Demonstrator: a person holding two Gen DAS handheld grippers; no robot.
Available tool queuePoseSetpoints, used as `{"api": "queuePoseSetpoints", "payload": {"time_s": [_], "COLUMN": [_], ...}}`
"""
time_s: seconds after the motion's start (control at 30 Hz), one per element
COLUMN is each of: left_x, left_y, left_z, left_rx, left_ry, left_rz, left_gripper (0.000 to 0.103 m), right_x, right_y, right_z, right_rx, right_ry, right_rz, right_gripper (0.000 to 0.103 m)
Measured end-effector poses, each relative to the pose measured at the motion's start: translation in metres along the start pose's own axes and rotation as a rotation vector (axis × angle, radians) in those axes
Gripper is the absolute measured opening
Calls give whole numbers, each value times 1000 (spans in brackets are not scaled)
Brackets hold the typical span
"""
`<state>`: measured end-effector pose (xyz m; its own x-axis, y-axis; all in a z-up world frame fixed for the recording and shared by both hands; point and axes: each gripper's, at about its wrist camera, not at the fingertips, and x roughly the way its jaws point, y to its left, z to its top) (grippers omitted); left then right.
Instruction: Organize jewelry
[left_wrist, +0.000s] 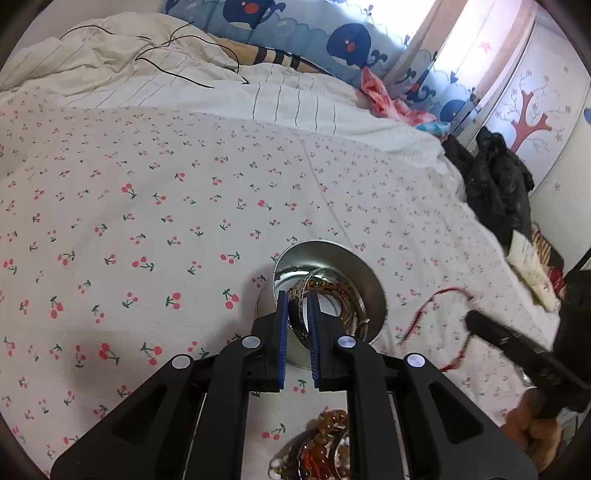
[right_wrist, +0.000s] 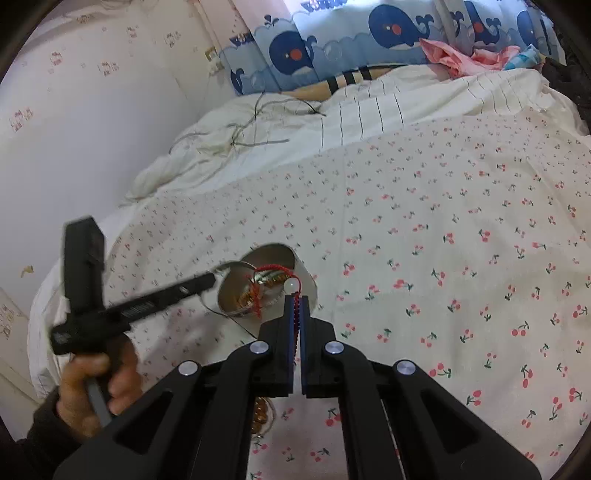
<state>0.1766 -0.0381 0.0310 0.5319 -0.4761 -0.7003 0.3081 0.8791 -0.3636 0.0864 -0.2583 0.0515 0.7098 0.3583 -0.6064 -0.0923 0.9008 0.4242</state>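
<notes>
A round metal tin (left_wrist: 360, 269) stands on the cherry-print bed sheet and holds several bangles and bracelets (left_wrist: 343, 299). My left gripper (left_wrist: 298, 301) sits at the tin's near rim with its blue pads a little apart and nothing clearly between them. My right gripper (right_wrist: 296, 300) is shut on a red cord bracelet (right_wrist: 275, 268) with a white bead (right_wrist: 290, 285), held over the tin (right_wrist: 303, 271). The red cord also shows in the left wrist view (left_wrist: 434, 306). A pile of amber bead jewelry (left_wrist: 321, 443) lies on the sheet under my left gripper.
A rumpled striped duvet (left_wrist: 184, 85) with a black cable lies at the back of the bed. Whale-print curtain (right_wrist: 332, 40) hangs behind. Black clothing (left_wrist: 495, 184) lies at the bed's right edge. The wall (right_wrist: 92, 129) borders the bed's left side.
</notes>
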Motion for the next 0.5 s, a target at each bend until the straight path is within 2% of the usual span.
{"api": "queuePoseSetpoints", "payload": {"time_s": [0.23,0.4,0.43,0.5], "left_x": [20,-3,-11,-26], "left_y": [-18,-4,0,15], "left_z": [7,14,17,19], "left_rx": [74,30,13,-38], "left_ry": [-1,-35,-52,-77], "left_rz": [46,53,53,53], "left_gripper": [9,10,12,25], "right_x": [1,9,12,23], "right_y": [9,17,19,24], "right_z": [6,14,15,21], "right_rx": [16,39,49,76], "right_ry": [-20,-31,-33,-36], "right_rz": [27,37,46,60], "right_gripper": [3,3,3,3]}}
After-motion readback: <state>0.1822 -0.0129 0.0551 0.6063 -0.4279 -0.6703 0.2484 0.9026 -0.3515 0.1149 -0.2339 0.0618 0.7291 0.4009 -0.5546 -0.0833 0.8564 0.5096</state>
